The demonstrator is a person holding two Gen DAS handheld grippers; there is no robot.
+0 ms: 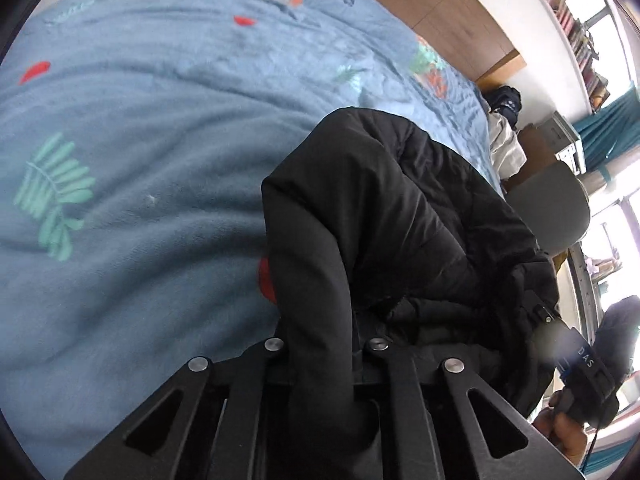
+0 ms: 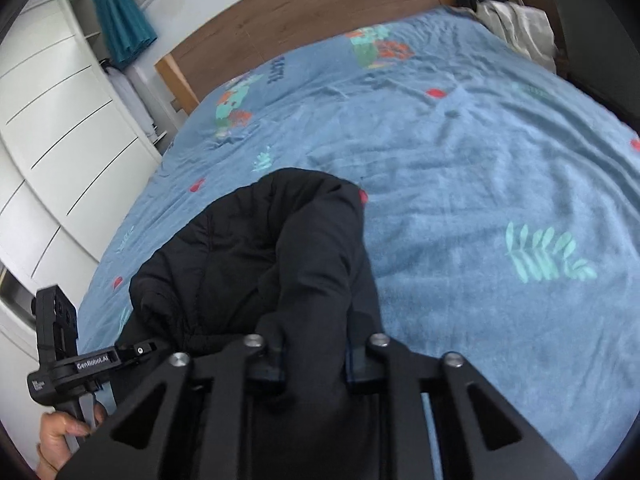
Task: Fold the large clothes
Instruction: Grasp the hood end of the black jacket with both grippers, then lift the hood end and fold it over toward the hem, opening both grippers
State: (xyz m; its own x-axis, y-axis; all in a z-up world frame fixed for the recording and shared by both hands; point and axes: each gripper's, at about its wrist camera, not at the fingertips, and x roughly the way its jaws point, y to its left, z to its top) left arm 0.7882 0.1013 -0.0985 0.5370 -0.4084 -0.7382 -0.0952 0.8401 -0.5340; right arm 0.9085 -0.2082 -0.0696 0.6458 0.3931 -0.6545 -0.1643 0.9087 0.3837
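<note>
A: Left wrist view: my left gripper (image 1: pixel 320 364) pinches the black jacket (image 1: pixel 400 216); right gripper (image 2: pixel 316 364) pinches it too.

B: Location?

A: Near the bed (image 2: pixel 480 168) foot edge. Puffy, soft, probably slippery; I'd grip seams.

We see the blue bedspread (image 2: pixel 500 184) lying open and flat ahead of both tongs, up to the wooden headboard (image 2: pixel 304 20). The bunched black jacket (image 2: pixel 256 256) bulks up close in front, blocking low passage there. At the far corner a beige cloth heap (image 2: pixel 516 28) crowds the bed's edge, and white drawers (image 2: pixel 60 128) wall one side.
</note>
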